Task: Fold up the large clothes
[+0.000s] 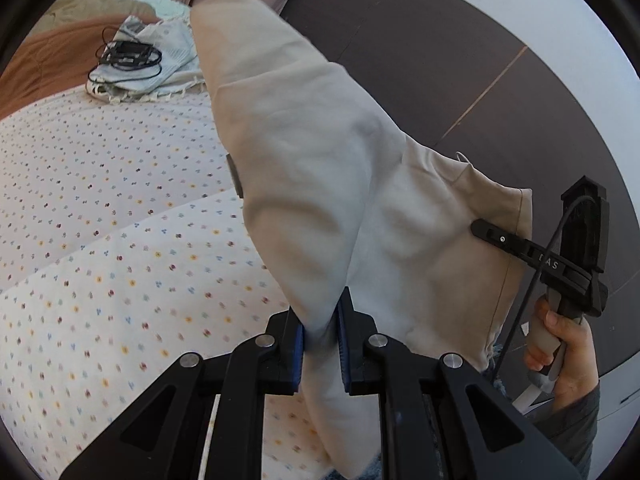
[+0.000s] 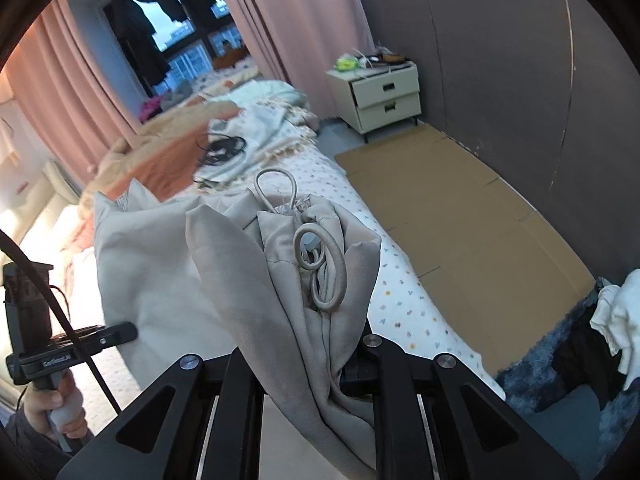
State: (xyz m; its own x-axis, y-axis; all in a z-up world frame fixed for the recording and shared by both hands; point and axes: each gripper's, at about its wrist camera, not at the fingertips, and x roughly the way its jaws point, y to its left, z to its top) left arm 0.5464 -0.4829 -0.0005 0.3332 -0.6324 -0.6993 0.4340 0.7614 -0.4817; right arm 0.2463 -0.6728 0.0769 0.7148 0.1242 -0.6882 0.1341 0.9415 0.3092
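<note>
Above the dotted bed (image 1: 100, 208), the beige garment (image 1: 320, 152) hangs bunched between both claws, the left claw (image 1: 321, 344) pinching a fold between blue pads while the right claw (image 2: 320, 360) clamps cloth that hides its fingertips, and only the right view shows the drawcord loops (image 2: 320, 264).

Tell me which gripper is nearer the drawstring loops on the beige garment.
Right. The right gripper is shut on the beige garment just below the drawstring loops. The left gripper pinches another part of the garment; no loops show near its fingers.
</note>
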